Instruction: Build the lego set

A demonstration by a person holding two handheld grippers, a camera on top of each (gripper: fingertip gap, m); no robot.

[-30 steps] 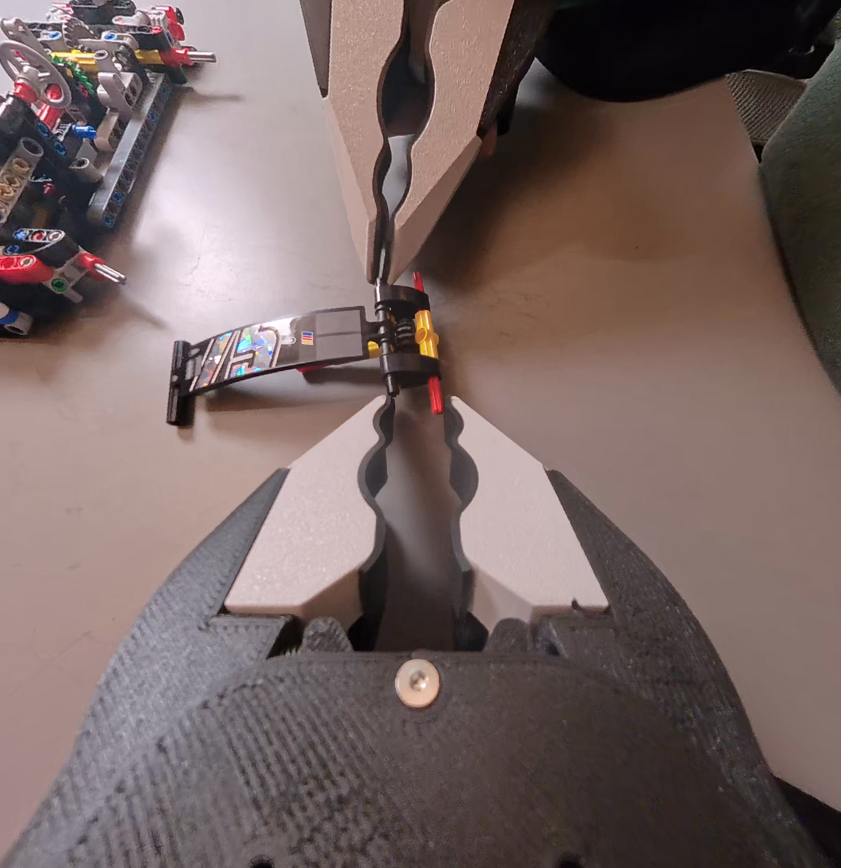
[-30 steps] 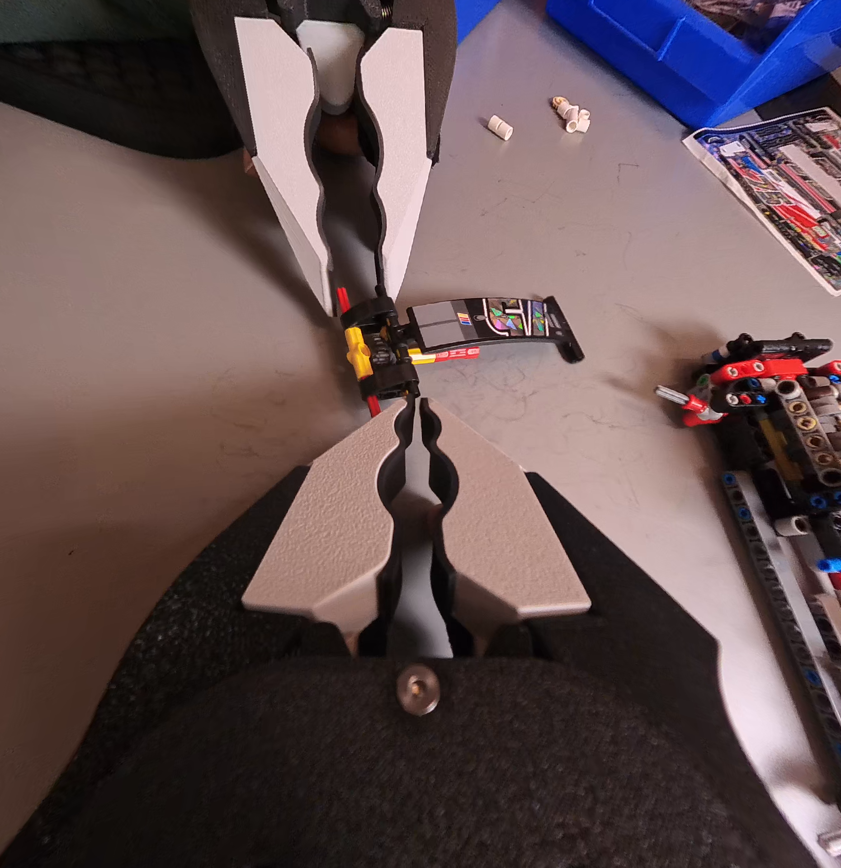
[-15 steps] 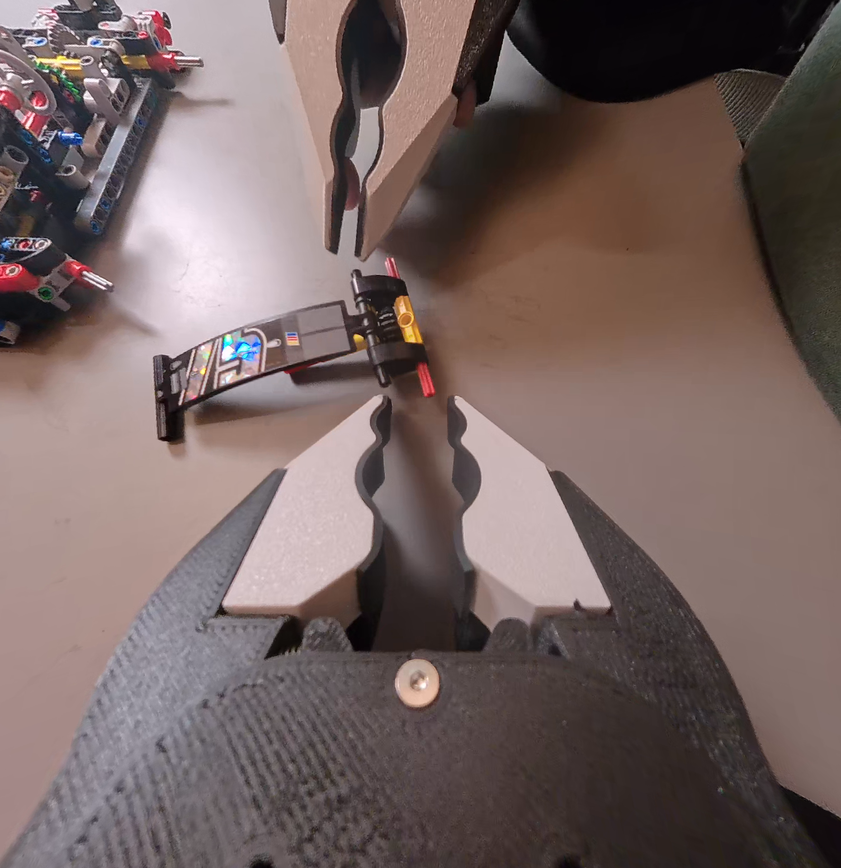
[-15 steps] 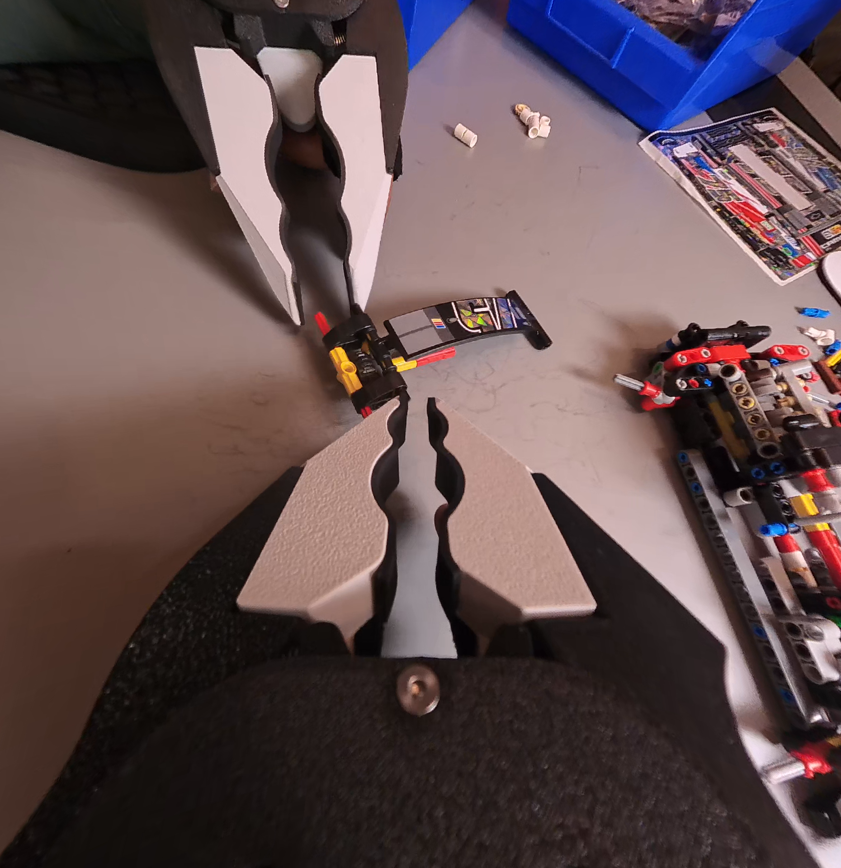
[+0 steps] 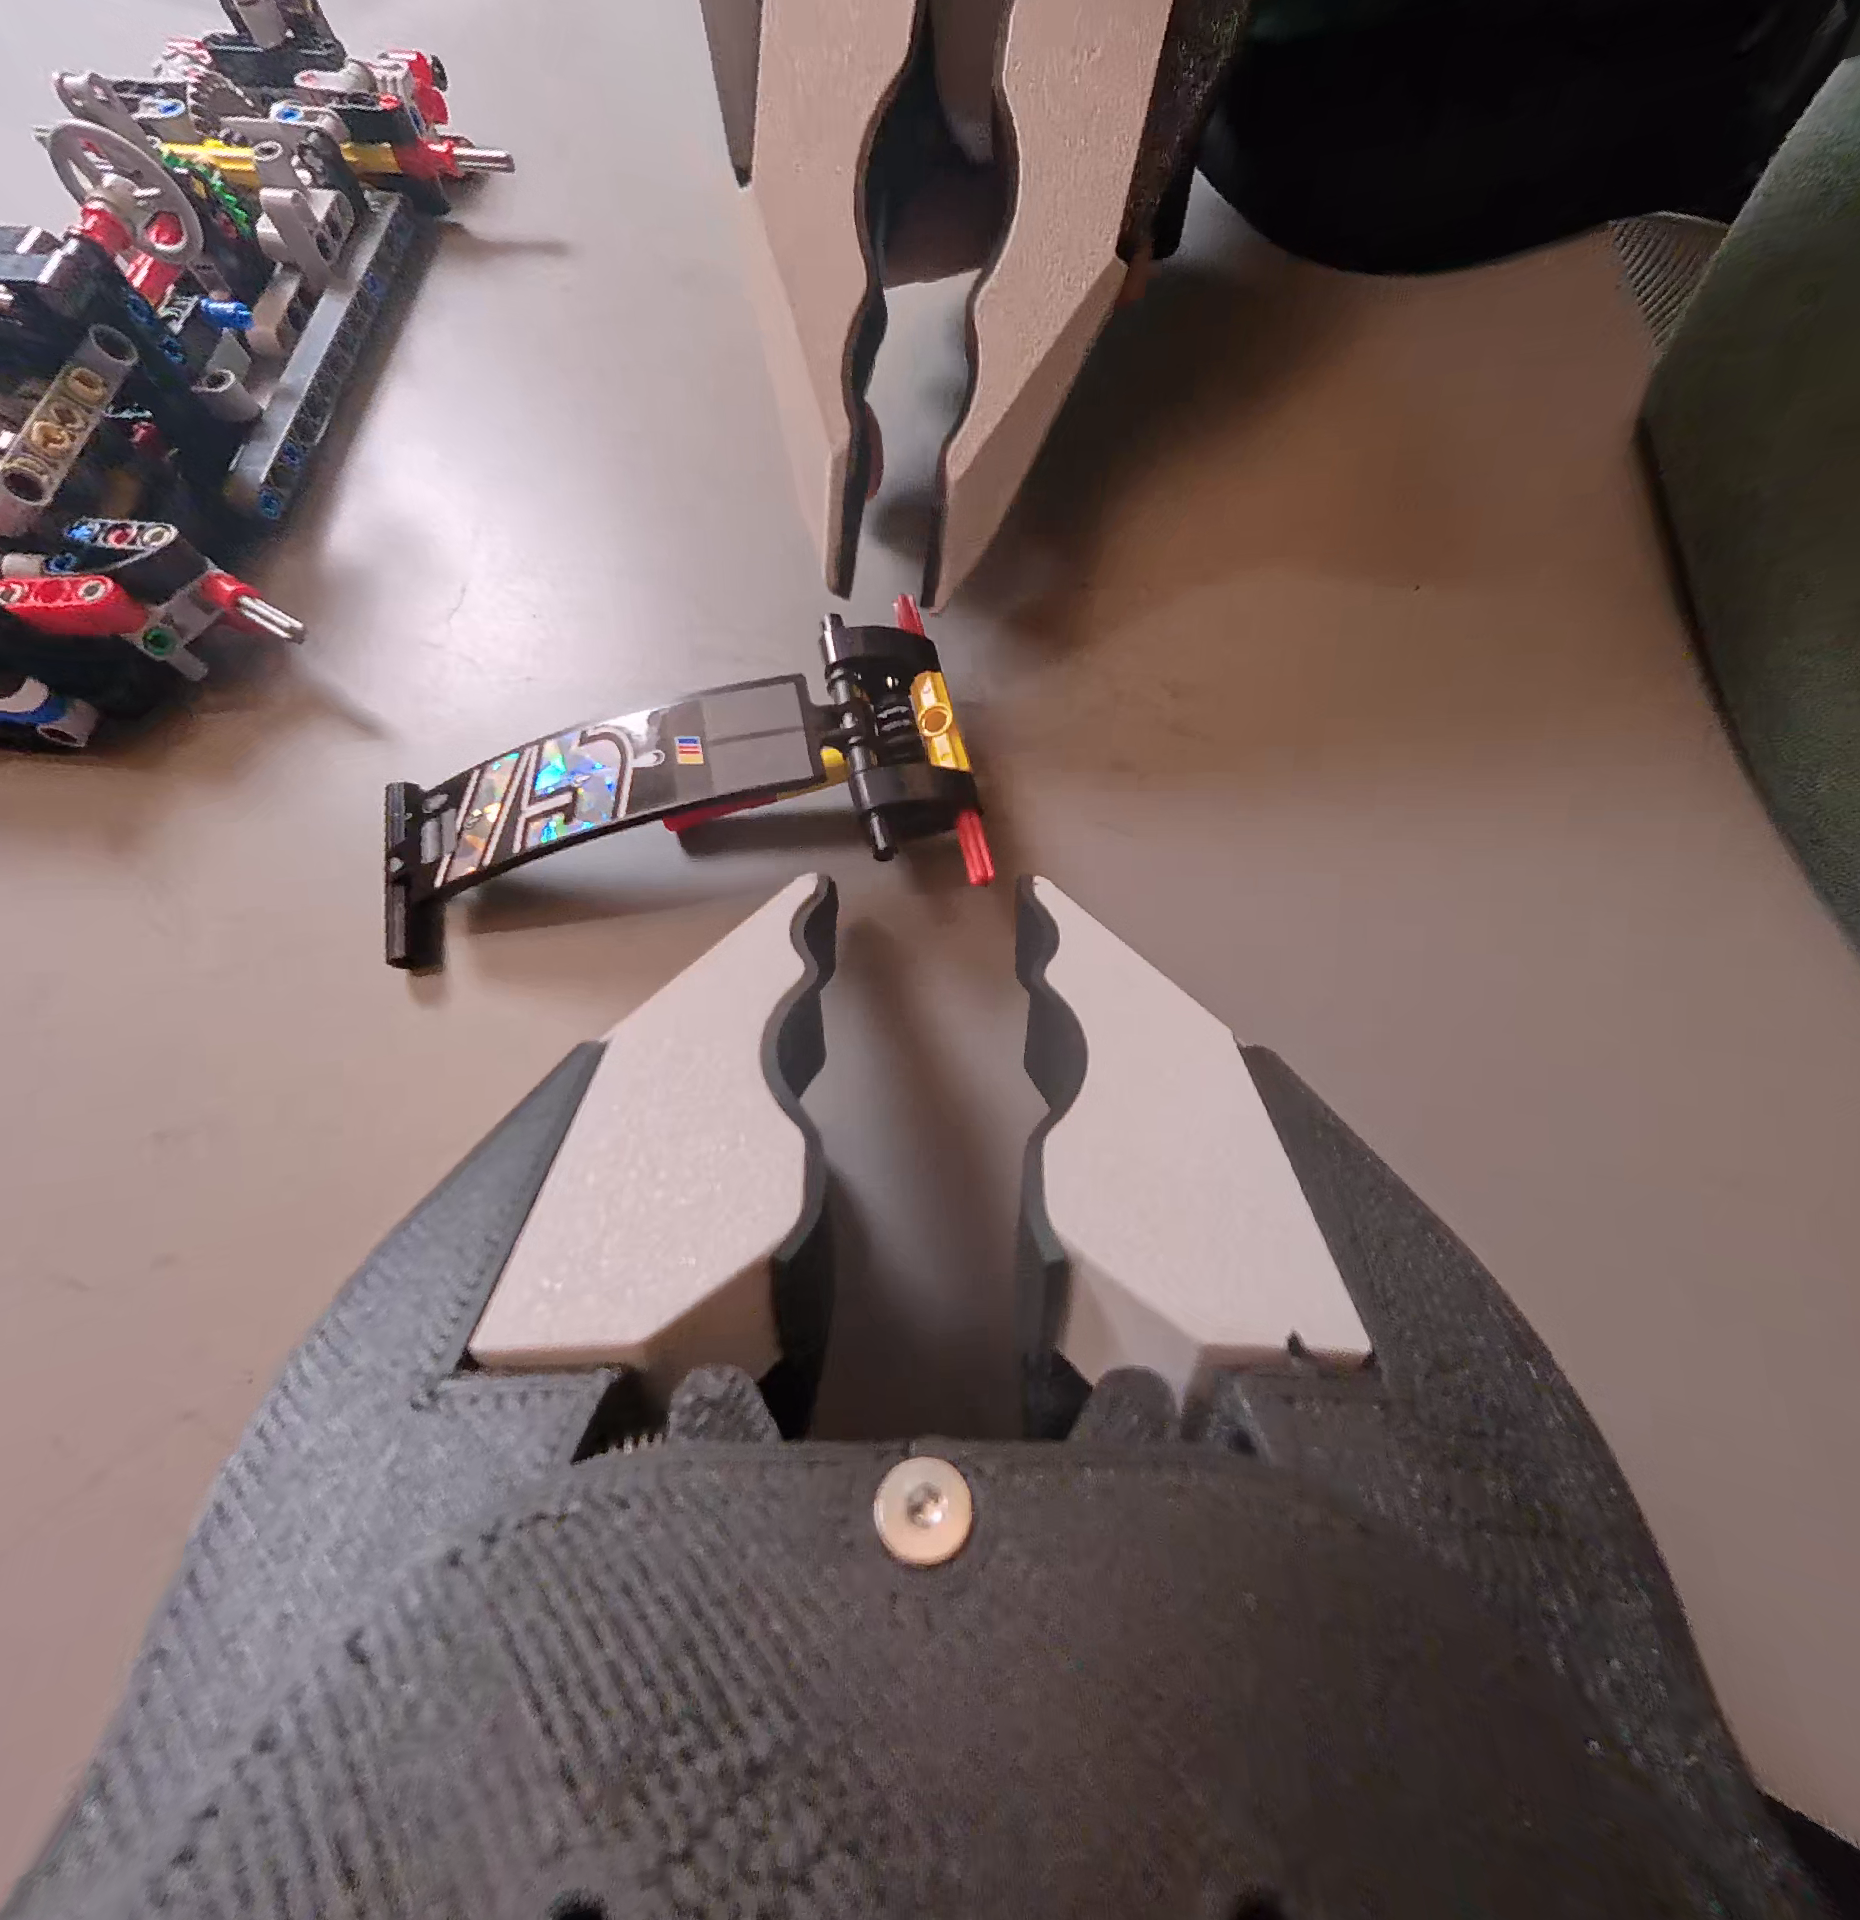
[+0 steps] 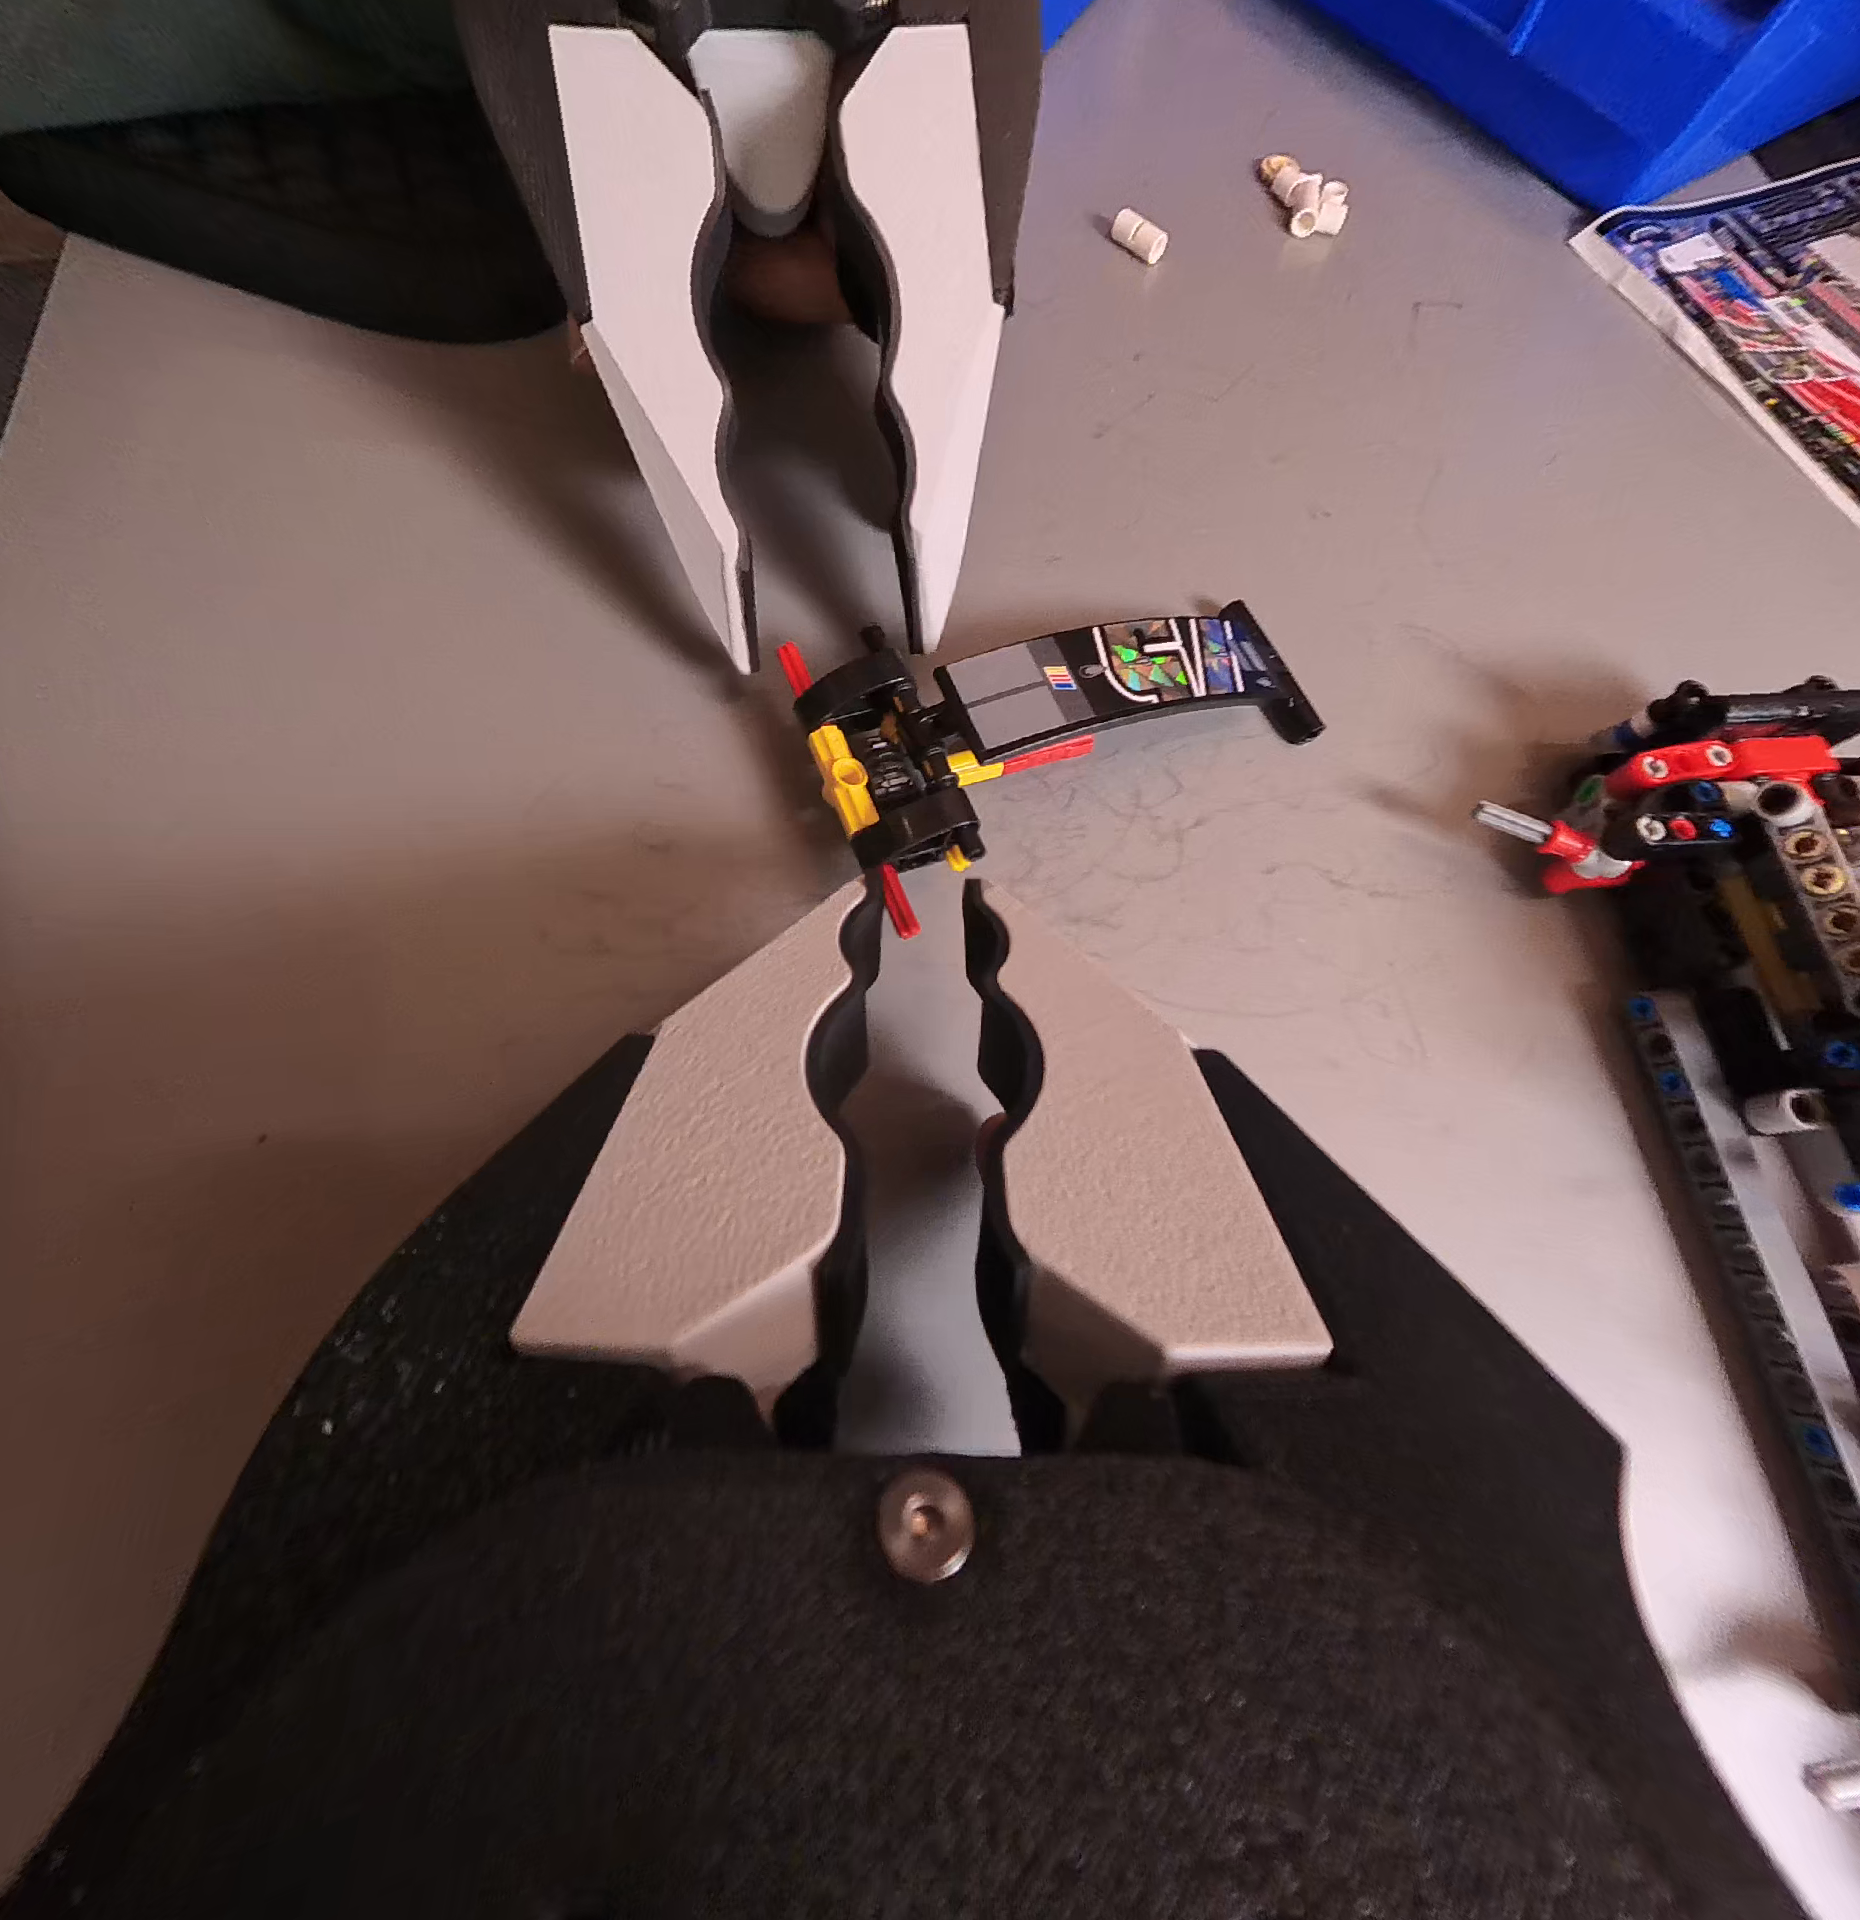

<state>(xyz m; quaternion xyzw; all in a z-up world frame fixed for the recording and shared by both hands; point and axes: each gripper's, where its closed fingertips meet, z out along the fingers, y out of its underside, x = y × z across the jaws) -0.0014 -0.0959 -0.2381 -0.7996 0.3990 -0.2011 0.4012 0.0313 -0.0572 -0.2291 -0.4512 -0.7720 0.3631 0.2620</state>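
Left gripper (image 5: pixel 921 883) at the bottom of its frame, grey fingers parted wide, holding nothing. Just beyond the tips, mid-frame, the small black, yellow and red lego sub-assembly with a curved black stickered panel (image 5: pixel 697 758) lies flat on the grey table (image 5: pixel 1321 831). Past it, the right gripper (image 5: pixel 890 597) points down from the top, fingers narrowly parted, empty, tips just beside the red axle. Upper left, the large multicoloured lego chassis build (image 5: pixel 126 364) sits well apart.
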